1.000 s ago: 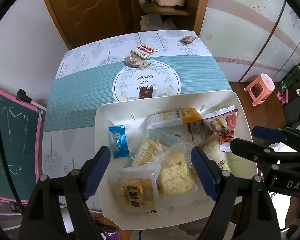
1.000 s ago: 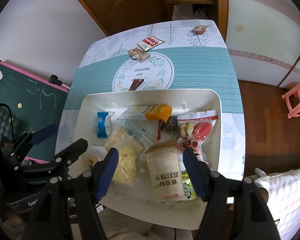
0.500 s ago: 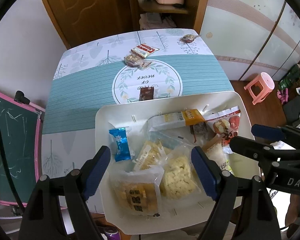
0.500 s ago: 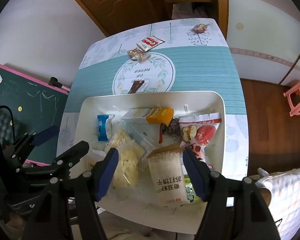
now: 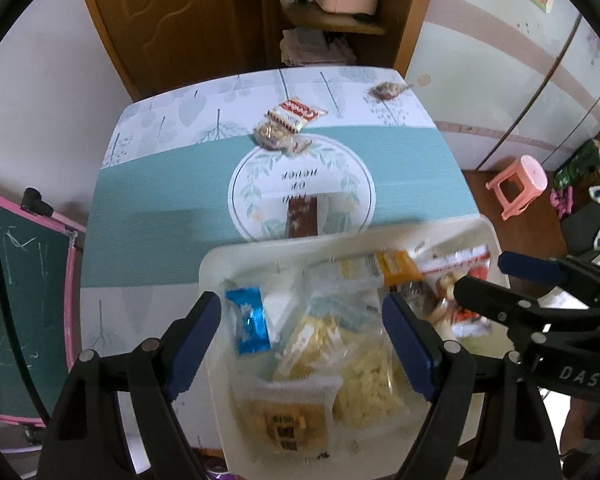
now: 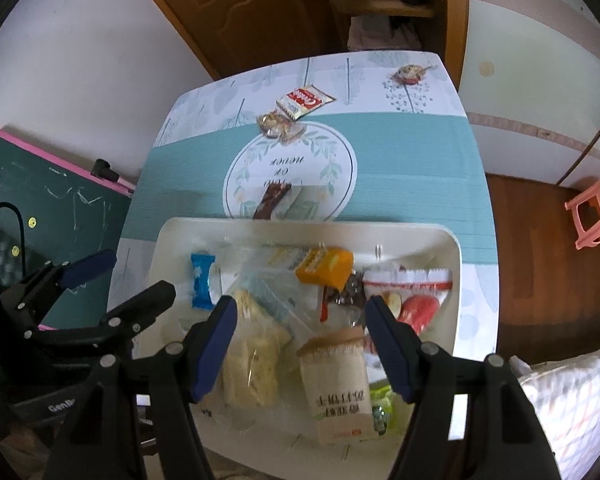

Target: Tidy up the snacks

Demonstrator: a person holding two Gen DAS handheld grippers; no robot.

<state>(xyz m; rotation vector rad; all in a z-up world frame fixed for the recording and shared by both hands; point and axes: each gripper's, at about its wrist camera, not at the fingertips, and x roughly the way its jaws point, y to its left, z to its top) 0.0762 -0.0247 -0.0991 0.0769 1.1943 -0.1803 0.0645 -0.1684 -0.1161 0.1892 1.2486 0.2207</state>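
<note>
**A:** So where's your stuff at right now? Both your grippers are pointing down over the tray (image 6: 454,280), which sits at the near edge of the table (image 5: 148,216).

**B:** Yep. Your left gripper (image 5: 302,342) has its jaws spread wide with nothing pinched; a blue packet (image 5: 250,320) and some pale yellow snack bags (image 5: 364,368) lie below, between the fingers, but the pads aren't on any of them. Your right gripper (image 6: 298,340) is released too, hanging over a beige packet (image 6: 336,384) with printed characters, no contact that I can see.

**A:** What else is in the tray?

**B:** An orange packet (image 6: 326,268) near the middle, a red-and-white bag (image 6: 412,292) with fruit on it toward the right side, something dark and shiny between those two. The left view is blurry, so the labels are unreadable there.

**A:** And loose on the table?

**B:** A brown bar (image 6: 272,198) just past the tray's far rim, on the round wreath print. Further back a red-and-white wrapper (image 5: 296,114) touching a clear bag of nuts (image 5: 278,138), and a small wrapped sweet (image 6: 410,74) alone near the far right corner, well apart from the rest.
</note>
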